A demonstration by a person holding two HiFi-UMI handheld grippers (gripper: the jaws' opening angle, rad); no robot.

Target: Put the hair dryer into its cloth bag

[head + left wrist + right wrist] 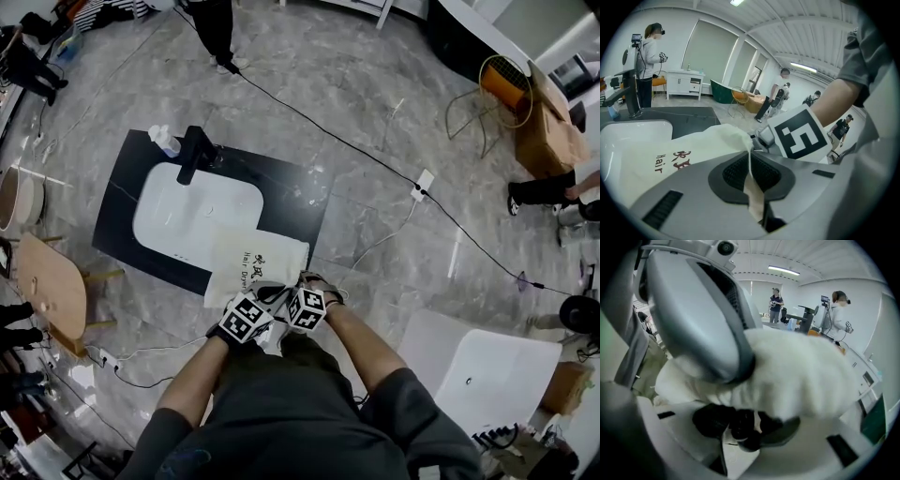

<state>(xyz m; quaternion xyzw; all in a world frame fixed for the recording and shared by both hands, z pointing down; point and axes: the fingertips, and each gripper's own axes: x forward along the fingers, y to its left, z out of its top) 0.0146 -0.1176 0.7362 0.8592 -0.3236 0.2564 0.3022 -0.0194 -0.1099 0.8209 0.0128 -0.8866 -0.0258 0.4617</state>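
The head view looks steeply down from overhead — both gripper views press close, sharing the cloth bag (255,267).

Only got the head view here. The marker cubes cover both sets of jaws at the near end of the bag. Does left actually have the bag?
Observer: Yes. In the left gripper view, the left gripper has its jaws closed on a fold of the cloth bag at its edge.
Operator: And right, anything in it?
Observer: The right gripper has a black thing between its jaws, with the bag's cloth bunched just beyond. That view is too blurred to name the thing or to judge the grip.
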